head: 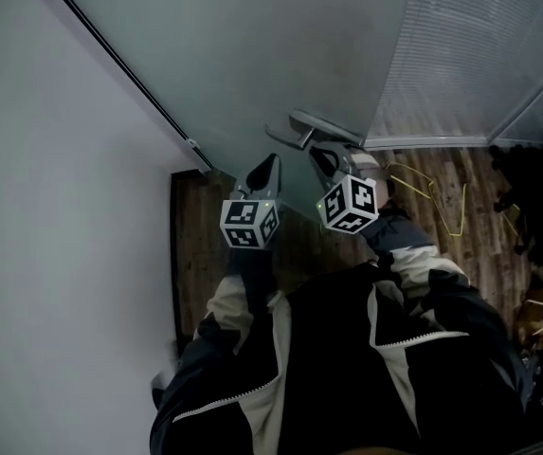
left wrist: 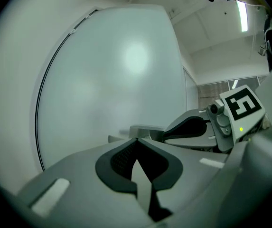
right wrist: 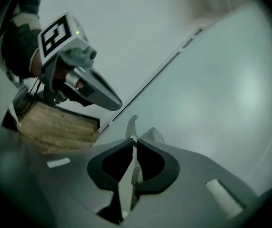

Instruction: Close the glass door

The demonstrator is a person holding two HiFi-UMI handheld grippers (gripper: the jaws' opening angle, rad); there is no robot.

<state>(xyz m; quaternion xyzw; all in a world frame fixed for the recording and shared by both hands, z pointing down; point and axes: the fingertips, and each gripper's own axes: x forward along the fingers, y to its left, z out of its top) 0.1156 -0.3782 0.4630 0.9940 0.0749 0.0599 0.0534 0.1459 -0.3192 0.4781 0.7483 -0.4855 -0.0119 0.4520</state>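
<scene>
Both left gripper (left wrist: pixel 136 141) and right gripper (right wrist: pixel 134 139) are pressed together near the door handle (head: pixel 316 125).

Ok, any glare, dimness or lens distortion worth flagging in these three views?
Head view: dim, dark jacket nearly featureless. Left gripper view: fisheye bows the edge of the glass door, soft glare patch on it. Right gripper view: black vignetted corners, fainter sheen, near fingers soft.

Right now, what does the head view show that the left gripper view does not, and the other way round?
Only the head view: the person's dark jacket and the marker cube on the left gripper. Only the left gripper view: a ceiling light strip and that gripper's own jaws, closed on nothing. Both: the frosted glass door, its metal handle and the right gripper.
</scene>
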